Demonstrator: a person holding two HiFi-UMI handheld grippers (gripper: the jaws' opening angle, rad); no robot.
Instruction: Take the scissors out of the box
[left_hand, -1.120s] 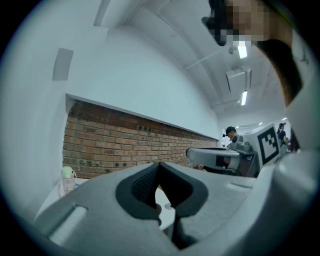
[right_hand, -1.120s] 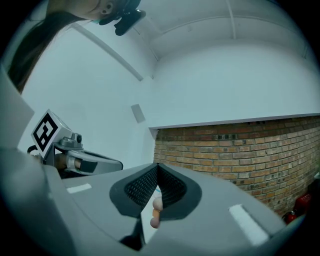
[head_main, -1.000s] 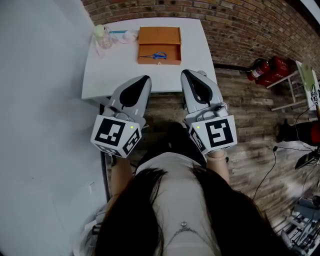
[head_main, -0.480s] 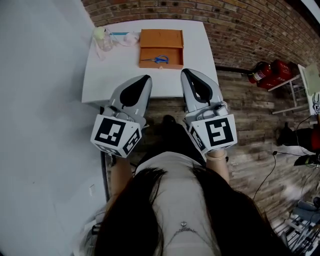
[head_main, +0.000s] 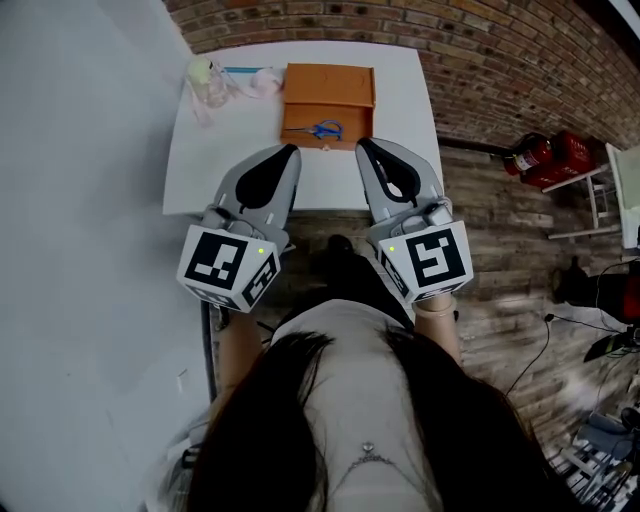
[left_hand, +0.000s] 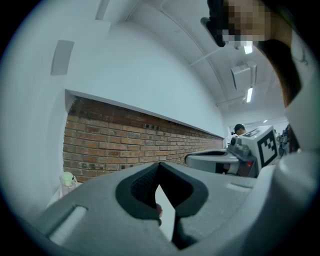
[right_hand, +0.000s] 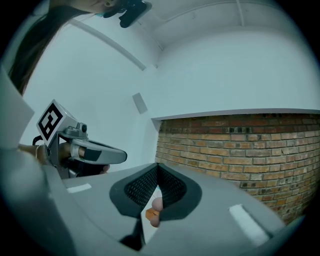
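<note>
from the head view the scissors (head_main: 323, 129) are small: i can make out blue handles, but the blades are too fine to read, and i cannot tell which way they point. they lie in the 6 o'clock half of the open orange box (head_main: 330, 85), which sits at the 12 o'clock side of the white worktop (head_main: 230, 160), close to the brick wall (head_main: 480, 50).

the person's hair (head_main: 300, 420) fills the 6 o'clock part of that view and hides the arms. the left tool (head_main: 290, 150) and right tool (head_main: 362, 143) point toward 12 o'clock, with their tips over the worktop's near edge. the right tip is just at the box's 5 o'clock corner.

both tool views look level at the wall, so their own bodies hide the box. only a sliver of orange shows through the gap under the right tool's tips, and i cannot tell what part it is.

the left tool's pads meet at the tip with nothing between them. the right tool's jaws are closed the same way, also empty.

at 9 o'clock of the box stands a pale bottle (head_main: 208, 80), its details blurred. red extinguishers (head_main: 545, 155) lie on the floor at 3 o'clock.
</note>
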